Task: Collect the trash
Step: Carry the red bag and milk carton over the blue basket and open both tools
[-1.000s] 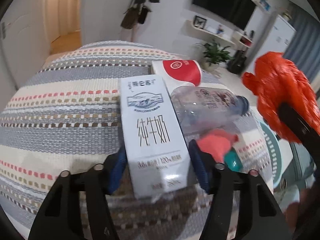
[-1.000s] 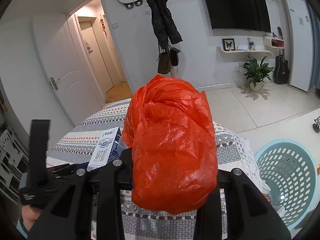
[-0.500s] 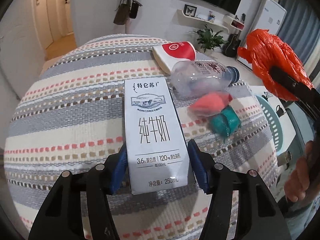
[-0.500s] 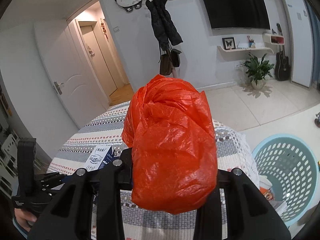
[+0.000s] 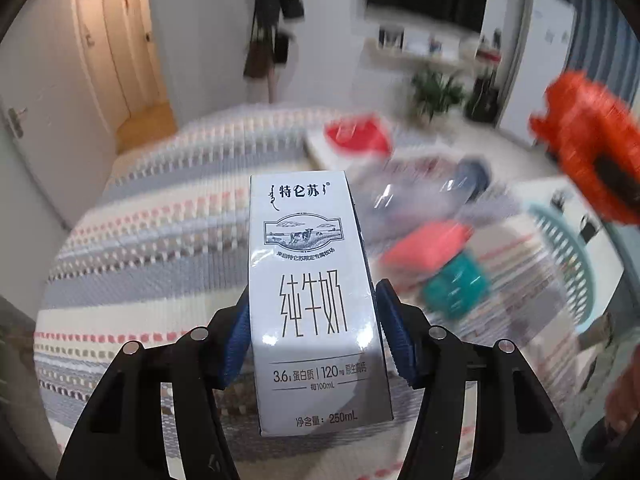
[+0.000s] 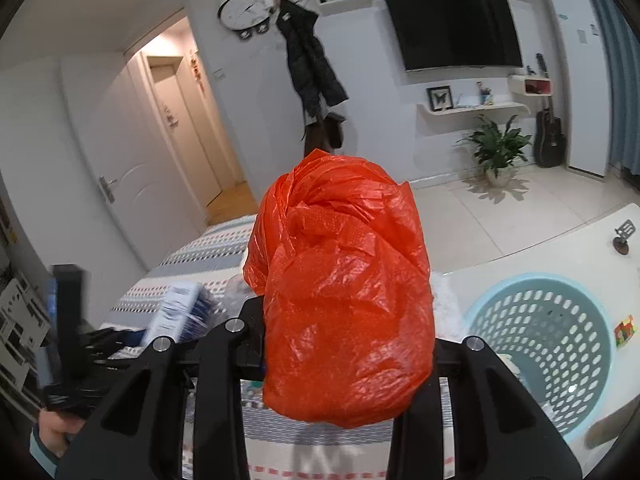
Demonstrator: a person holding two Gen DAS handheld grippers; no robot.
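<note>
- Trash is in both grippers: a milk carton (image 5: 316,304) is clamped in the left gripper (image 5: 312,340) between its blue pads (image 5: 236,340), and a crumpled orange bag (image 6: 344,300) is squeezed in the right gripper (image 6: 344,360).
- Compared with a second ago, the carton has come up off the striped cloth (image 5: 140,264) on the table; then it lay flat among the other litter, now it stands clear above it, and the blurred surroundings in the left wrist view suggest the hand is moving.
- The bag sits in the right gripper just as it did a second ago, and the blue basket (image 6: 540,344) has slid closer to the centre of that view.
- I judge both items are on their way to the basket, which is open and pierced with holes.
- On the cloth remain a clear plastic bottle (image 5: 424,192), a red-and-white packet (image 5: 356,136), a pink packet (image 5: 428,246) and a teal one (image 5: 456,284), so the job looks only partly done.
- The carton is a stiff, glossy, rectangular box with sharp edges, easy to pinch by its sides.
- The bag is thin, crinkled film bunched into a soft lump; it bulges past the gripper and could snag or slip.
</note>
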